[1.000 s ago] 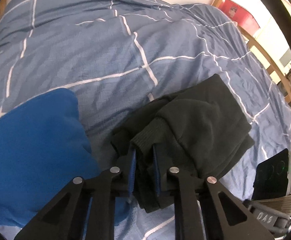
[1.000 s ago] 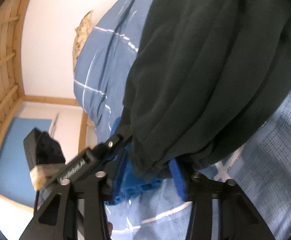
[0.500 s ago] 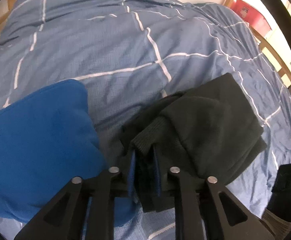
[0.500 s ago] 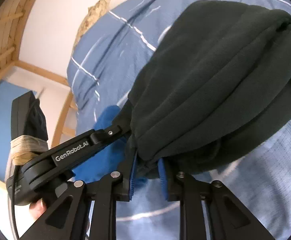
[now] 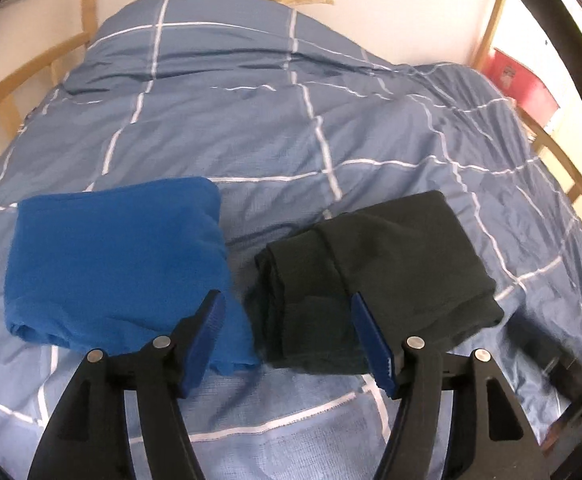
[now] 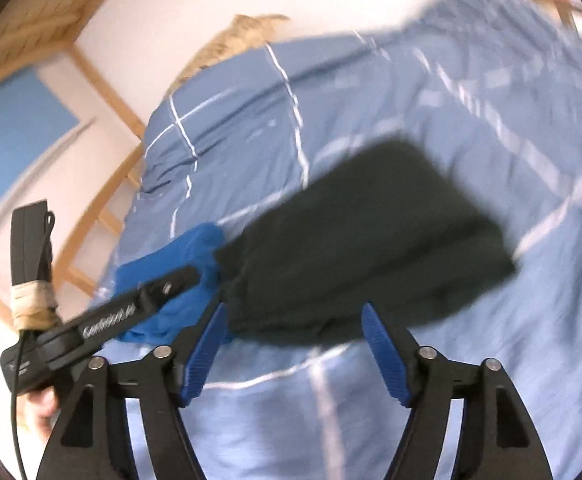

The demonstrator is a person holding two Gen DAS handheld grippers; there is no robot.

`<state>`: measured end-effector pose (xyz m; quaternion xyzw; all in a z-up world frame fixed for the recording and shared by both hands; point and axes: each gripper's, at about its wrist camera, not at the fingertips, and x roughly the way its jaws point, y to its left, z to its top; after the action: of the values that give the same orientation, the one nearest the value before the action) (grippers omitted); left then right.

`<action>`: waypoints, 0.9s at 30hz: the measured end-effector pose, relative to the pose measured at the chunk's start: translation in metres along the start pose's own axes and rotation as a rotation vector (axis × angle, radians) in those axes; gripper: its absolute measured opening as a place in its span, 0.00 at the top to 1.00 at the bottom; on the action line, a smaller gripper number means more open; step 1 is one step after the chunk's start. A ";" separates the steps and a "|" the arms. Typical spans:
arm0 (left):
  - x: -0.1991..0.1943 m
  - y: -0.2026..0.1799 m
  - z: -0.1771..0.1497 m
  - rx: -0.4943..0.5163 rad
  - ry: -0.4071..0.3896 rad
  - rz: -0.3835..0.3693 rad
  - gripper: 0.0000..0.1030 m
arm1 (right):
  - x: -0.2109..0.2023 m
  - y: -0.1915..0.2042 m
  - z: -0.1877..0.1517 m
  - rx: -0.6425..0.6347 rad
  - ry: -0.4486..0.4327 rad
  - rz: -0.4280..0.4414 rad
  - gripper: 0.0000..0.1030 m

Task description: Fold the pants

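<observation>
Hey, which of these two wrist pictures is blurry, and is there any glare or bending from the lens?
Right wrist view: motion-smeared, the dark pants and duvet streaked, only the right gripper crisp. Left wrist view: mostly sharp on the pants and blue garment; blown-out daylight at the right edge; fisheye bows the bed frame.

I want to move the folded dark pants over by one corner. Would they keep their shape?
Probably not. The dark pants are soft knit in loose stacked layers, so they would likely droop and unfold. They sit on a soft checked duvet, so pushing would probably bunch them rather than slide them.
</observation>
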<state>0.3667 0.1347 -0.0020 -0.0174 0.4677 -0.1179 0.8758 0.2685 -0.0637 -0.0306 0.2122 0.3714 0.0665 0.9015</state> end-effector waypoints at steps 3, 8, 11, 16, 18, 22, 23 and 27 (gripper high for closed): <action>0.014 0.001 0.005 -0.069 0.056 0.005 0.37 | -0.005 -0.007 0.040 -0.118 -0.011 -0.077 0.19; 0.035 0.003 0.014 -0.147 0.156 0.027 0.37 | 0.023 -0.017 0.097 -0.201 0.068 -0.189 0.19; 0.048 -0.002 0.017 -0.133 0.215 0.017 0.37 | 0.048 -0.039 0.114 -0.190 0.192 -0.260 0.19; 0.069 -0.002 0.014 -0.143 0.256 0.038 0.37 | 0.068 -0.070 0.110 -0.112 0.260 -0.261 0.19; 0.075 0.001 0.011 -0.162 0.248 0.032 0.36 | 0.075 -0.077 0.104 -0.100 0.254 -0.265 0.19; 0.082 0.004 0.005 -0.167 0.236 0.025 0.31 | 0.087 -0.088 0.092 -0.122 0.254 -0.305 0.19; 0.084 0.004 0.005 -0.158 0.233 0.029 0.30 | 0.090 -0.091 0.090 -0.121 0.262 -0.314 0.19; 0.093 -0.001 0.002 -0.128 0.230 0.051 0.28 | 0.100 -0.106 0.085 -0.082 0.304 -0.290 0.19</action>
<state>0.4178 0.1128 -0.0769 -0.0476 0.5720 -0.0667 0.8161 0.3951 -0.1601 -0.0870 0.1069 0.5269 -0.0176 0.8430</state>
